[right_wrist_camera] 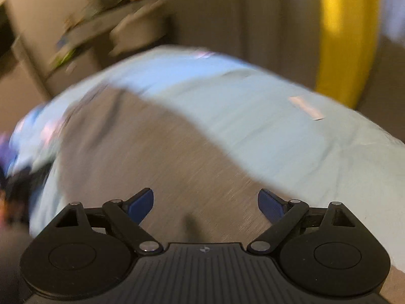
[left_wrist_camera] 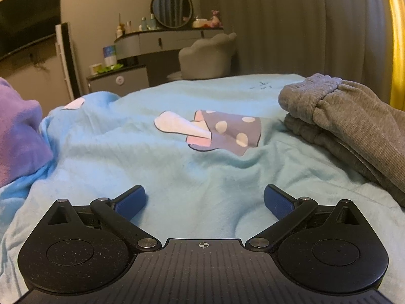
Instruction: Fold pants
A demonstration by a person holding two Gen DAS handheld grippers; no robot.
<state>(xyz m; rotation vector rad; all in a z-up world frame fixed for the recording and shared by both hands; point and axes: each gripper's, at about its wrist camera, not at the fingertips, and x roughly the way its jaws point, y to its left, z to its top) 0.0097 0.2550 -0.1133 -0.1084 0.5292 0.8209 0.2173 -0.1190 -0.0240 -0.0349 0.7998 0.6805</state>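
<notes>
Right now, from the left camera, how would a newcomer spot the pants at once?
Start at the light blue sheet covering the bed. Follow it past the mushroom print to the right edge. The pants lie there in stacked layers, the only grey ribbed cloth, unlike the purple fabric far left.

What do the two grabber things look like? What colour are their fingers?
Both look the same. The left gripper and right gripper have matte black bodies with ribbed tops, a small crosshair mark in the middle, two round black discs, black link arms with silver rivets, and dark blue finger pads. No cables or sleeves show.
</notes>
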